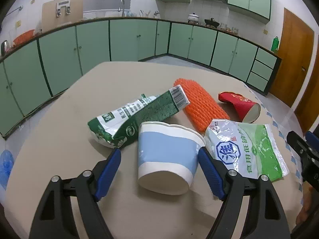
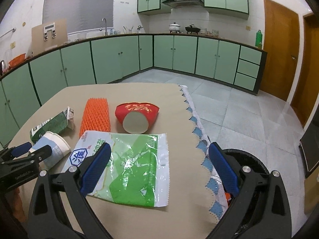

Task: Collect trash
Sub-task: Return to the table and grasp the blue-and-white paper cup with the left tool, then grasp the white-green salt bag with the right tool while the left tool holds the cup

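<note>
A blue-and-white paper cup (image 1: 166, 157) lies on its side on the tan table (image 1: 65, 139), between the open fingers of my left gripper (image 1: 159, 168), which do not touch it. Behind it lie a green-and-white carton (image 1: 137, 115), an orange foam net (image 1: 201, 105), a red paper cup (image 1: 241, 106) and a green-and-white plastic salt bag (image 1: 245, 149). My right gripper (image 2: 159, 167) is open above the salt bag (image 2: 131, 165). The right wrist view also shows the paper cup (image 2: 53, 149), the carton (image 2: 52, 124), the foam net (image 2: 95, 116) and the red cup (image 2: 137, 117).
A black round bin (image 2: 247, 161) stands beside the table's right edge, below a scalloped cloth border (image 2: 199, 135). Green kitchen cabinets (image 1: 127, 37) line the far walls. A brown door (image 2: 279, 53) is at the right. A blue bag (image 1: 6, 165) lies on the floor at left.
</note>
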### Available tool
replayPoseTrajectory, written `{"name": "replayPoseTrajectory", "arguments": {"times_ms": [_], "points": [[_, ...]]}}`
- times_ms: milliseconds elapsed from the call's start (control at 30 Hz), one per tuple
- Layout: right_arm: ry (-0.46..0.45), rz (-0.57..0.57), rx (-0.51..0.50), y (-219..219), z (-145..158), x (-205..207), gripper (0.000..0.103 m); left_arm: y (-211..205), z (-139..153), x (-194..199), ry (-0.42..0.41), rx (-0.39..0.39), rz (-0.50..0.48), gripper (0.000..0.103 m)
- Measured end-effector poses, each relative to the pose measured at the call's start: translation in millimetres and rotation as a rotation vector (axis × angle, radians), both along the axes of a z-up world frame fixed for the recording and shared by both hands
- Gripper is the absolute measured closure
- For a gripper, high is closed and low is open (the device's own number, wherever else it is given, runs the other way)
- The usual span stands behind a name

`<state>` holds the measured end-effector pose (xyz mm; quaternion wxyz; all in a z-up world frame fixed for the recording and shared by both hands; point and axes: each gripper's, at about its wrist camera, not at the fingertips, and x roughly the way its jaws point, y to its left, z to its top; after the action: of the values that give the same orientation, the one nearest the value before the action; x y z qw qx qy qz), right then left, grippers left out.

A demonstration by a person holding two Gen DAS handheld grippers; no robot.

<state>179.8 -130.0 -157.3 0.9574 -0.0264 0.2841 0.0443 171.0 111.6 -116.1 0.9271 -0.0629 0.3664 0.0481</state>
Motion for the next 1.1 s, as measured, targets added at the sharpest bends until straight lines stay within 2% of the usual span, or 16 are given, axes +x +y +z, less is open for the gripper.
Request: {"name": "replayPoseTrajectory", "arguments": {"times_ms": [167, 267, 500, 667, 800, 900, 1000, 1100], "points": [[0.010, 0.007, -0.007, -0.6, -5.2, 1.9, 0.008, -5.1, -7.6, 6.8, 0.033, -0.014, -0.023, 0.026], [0.011, 0.010, -0.015, -1.0, -7.5, 1.1, 0.008, -8.0, -12.9, 9.3, 0.056, -0.036, -0.042, 0.035], [0.038, 0.022, -0.009, -5.0, -12.7, 2.1, 0.008, -12.8, -10.5, 6.1, 0.037, -0.033, -0.056, 0.040], [0.098, 0.040, 0.007, -4.1, -23.2, 4.7, 0.008, -16.9, -7.5, 1.4, 0.028, -0.030, -0.062, 0.041], [0.138, 0.049, 0.010, -2.7, -29.5, 7.3, 0.021, -16.1, -7.4, -2.0, 0.030, -0.028, -0.060, 0.041], [0.179, 0.049, 0.018, -3.4, -34.4, 11.7, 0.025, -14.8, -9.5, -2.3, 0.038, -0.031, -0.057, 0.041], [0.204, 0.047, 0.021, -4.4, -37.6, 15.4, 0.037, -16.0, -10.1, -2.4, 0.039, -0.021, -0.055, 0.041], [0.225, 0.037, 0.026, -6.8, -41.1, 18.3, 0.044, -17.1, -10.4, -2.6, 0.041, -0.019, -0.052, 0.040]]}}
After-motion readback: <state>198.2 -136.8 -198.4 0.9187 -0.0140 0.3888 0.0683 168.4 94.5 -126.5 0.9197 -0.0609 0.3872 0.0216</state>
